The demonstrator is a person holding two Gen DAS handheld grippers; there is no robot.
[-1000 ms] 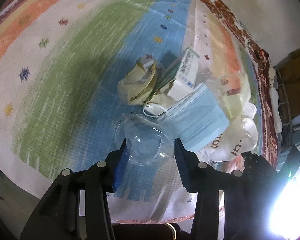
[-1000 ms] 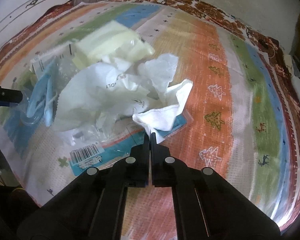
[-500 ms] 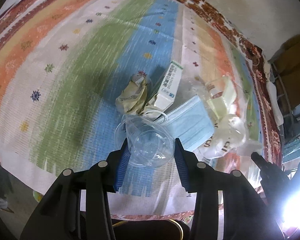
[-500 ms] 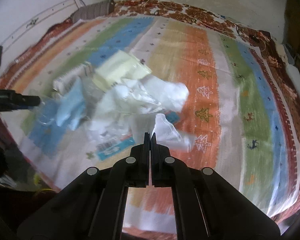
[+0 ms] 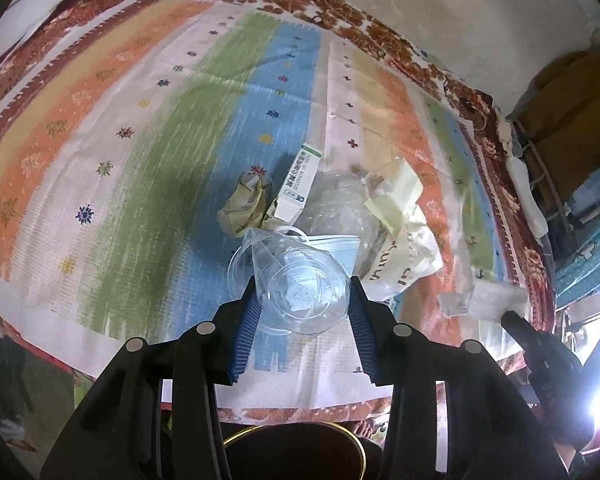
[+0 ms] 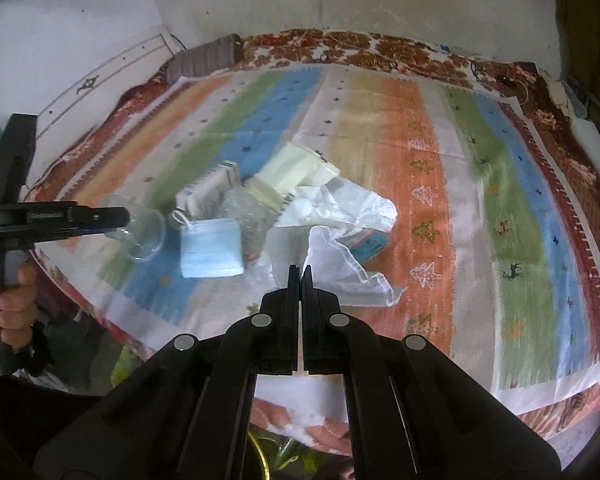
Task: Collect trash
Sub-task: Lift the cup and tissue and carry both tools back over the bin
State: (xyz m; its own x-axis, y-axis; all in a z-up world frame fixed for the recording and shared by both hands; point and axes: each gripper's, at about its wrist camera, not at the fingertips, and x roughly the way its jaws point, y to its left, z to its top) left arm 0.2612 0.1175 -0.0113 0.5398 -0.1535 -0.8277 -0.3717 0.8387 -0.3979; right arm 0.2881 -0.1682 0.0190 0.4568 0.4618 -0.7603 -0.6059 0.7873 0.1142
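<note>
**Both grippers loaded above the striped cloth**

The left gripper has its blue-padded jaws part-way spread and pressed against the sides of a clear plastic cup, which is held clear of the striped cloth near its front edge. The right gripper has its jaws pressed together on a corner of a thin white tissue; the tissue hangs from the tips above the cloth, though blur makes it hard to tell whether its lower edge still touches the pile.

The rest of the trash lies in a heap on the cloth toward its front edge, about midway along it: a blue face mask at the near side, a white carton with green print behind it, a crumpled yellowish wrapper beside the carton, clear crinkled plastic, a pale yellow packet and a white plastic bag. A hand grips the left tool's handle past the cloth's front corner.
</note>
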